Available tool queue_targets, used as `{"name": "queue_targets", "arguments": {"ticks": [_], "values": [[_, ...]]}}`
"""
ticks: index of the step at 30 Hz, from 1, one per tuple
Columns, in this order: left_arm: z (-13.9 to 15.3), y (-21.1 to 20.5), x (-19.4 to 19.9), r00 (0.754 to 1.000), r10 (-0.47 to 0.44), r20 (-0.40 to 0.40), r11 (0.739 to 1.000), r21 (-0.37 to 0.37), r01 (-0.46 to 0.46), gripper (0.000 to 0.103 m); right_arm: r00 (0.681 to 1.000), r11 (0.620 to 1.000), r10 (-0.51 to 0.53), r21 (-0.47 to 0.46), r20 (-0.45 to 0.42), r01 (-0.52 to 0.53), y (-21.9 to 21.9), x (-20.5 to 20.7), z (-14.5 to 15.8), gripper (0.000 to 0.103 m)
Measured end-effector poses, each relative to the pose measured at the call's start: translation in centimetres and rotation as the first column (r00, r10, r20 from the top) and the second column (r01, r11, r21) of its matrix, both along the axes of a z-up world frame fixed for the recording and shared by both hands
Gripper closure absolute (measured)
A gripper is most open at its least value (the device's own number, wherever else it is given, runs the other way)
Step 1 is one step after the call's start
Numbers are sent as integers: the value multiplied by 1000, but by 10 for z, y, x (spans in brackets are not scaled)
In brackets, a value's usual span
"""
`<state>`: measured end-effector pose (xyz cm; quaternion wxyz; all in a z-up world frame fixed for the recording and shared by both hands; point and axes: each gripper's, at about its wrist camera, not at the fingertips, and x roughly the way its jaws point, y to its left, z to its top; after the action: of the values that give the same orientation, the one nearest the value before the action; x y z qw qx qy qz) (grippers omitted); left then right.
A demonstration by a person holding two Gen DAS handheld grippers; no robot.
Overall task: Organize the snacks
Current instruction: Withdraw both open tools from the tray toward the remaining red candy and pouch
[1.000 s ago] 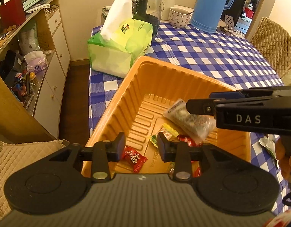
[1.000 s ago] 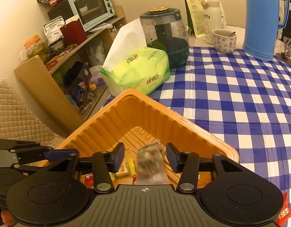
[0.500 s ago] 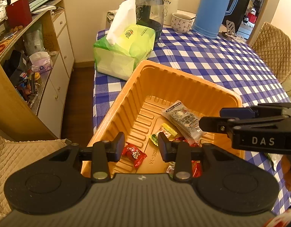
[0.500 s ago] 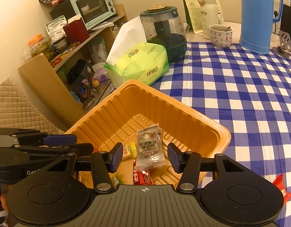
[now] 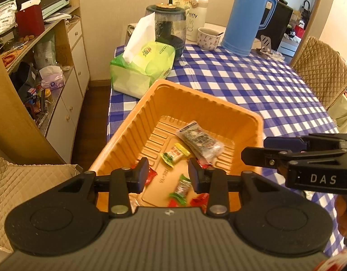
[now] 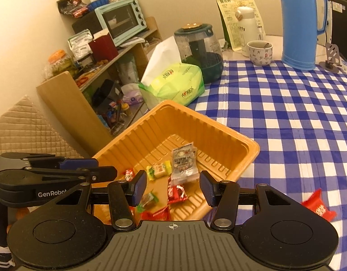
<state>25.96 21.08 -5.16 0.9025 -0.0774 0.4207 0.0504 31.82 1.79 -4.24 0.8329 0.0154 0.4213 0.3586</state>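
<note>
Orange tray (image 6: 245,155) hides partly behind the right gripper (image 6: 172,186), jaws apart, empty; left gripper (image 5: 167,175) likewise; "DAS" reads at right.

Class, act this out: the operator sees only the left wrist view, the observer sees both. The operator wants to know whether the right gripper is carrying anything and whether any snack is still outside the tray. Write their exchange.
Operator: I only see the right gripper side-on. Is anything between its pads?
Observer: No. The right gripper has its jaws apart with nothing between them; the snacks seen through the gap lie in the orange tray.
Operator: Is any snack still outside the tray?
Observer: Yes. A red packet lies on the checked tablecloth, to the right of the tray and apart from it.
</note>
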Motion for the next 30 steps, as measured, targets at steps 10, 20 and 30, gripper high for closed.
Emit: {"name": "queue_targets", "arguments": {"ticks": [10,20,30], "values": [[21,-41,-52,999,22,32,1000,2,-22,67,999,999,46,22,17,-46,-45,-47,15,51],[21,-101,-103,999,28,15,1000,-1,-28,66,996,996,86,23,8,-86,-103,-90,19,51],[6,-153,-129,999,40,-18,999,-25,-40,65,995,995,98,-9,-13,-98,-161,-108,6,51]]}}
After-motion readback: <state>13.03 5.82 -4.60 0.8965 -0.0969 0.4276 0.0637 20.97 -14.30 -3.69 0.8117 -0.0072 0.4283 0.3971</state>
